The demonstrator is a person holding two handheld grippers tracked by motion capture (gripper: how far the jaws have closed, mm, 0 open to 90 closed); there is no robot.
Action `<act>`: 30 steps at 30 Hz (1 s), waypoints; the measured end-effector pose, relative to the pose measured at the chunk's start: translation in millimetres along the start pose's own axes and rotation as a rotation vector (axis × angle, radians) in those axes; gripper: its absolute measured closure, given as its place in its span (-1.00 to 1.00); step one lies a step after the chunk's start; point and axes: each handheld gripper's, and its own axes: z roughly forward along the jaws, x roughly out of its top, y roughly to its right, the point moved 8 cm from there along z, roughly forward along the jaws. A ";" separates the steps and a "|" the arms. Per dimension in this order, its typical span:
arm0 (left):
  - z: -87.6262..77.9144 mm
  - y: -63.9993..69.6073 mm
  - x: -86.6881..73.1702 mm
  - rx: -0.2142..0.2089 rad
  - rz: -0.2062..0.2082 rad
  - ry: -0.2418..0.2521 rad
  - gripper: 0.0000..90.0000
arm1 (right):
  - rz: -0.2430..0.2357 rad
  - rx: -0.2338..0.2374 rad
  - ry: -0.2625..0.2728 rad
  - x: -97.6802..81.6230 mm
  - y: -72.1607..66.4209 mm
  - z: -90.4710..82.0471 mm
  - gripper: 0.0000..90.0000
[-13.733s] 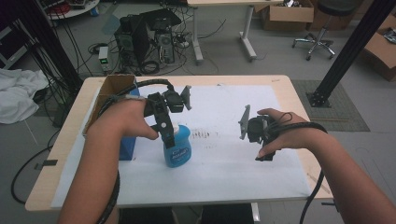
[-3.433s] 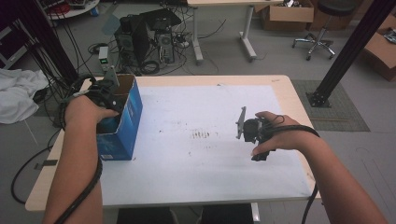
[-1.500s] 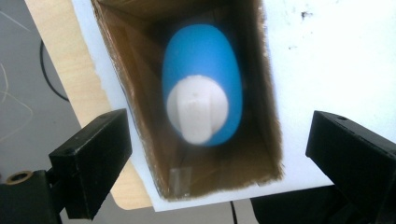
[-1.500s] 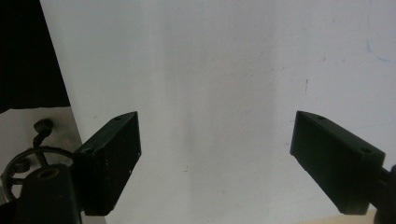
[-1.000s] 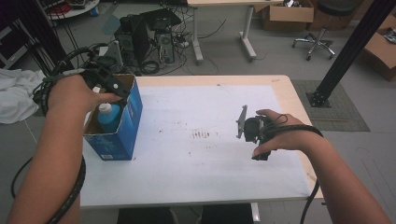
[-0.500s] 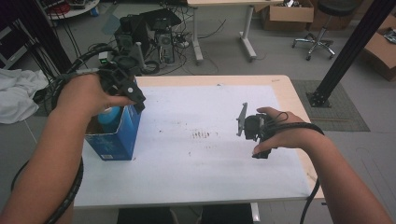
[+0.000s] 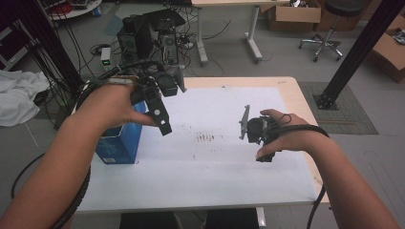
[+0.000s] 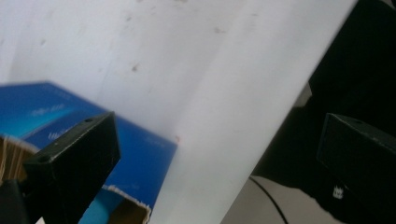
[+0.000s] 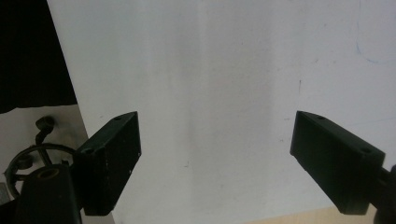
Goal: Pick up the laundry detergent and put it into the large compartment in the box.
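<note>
Table: white sheet covering the top, lying bare under both grippers, with small dark marks near its middle.
Blue box: standing open-topped at the table's 9 o'clock edge; in the left gripper view its blue side and torn cardboard rim are showing at 7 o'clock behind the near jaw. What is inside it, I cannot tell.
Left gripper: hanging in the air just beside the box, toward 3 o'clock of it, jaws pointing down at the sheet. Its jaws are standing wide apart, holding nothing, and touching neither box nor table.
Right gripper: resting in the hand at the table's 3 o'clock side, well apart from the box. Its jaws are spread wide over plain white sheet, gripping nothing.
</note>
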 end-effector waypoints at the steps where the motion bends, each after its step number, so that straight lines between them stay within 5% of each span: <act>1: 0.8 2.4 0.2 -0.003 0.036 -0.008 -1.00 | -0.003 0.002 0.000 0.4 -0.2 -0.2 -0.63; 5: 8.3 17.4 -0.5 -0.033 0.204 -0.012 -1.00 | -0.004 0.009 0.002 1.4 -1.4 -0.6 -0.63; 8: 19.0 25.2 -3.3 -0.049 0.289 -0.044 -1.00 | -0.006 0.012 0.002 1.8 -1.4 -1.1 -0.63; 16: 43.9 21.6 -7.3 -0.070 0.322 -0.077 -1.00 | -0.016 0.015 -0.003 2.4 -0.4 0.5 -0.63; 30: 52.8 17.9 1.4 -0.087 0.363 -0.069 -1.00 | -0.009 0.012 -0.002 2.0 7.4 -3.9 -0.63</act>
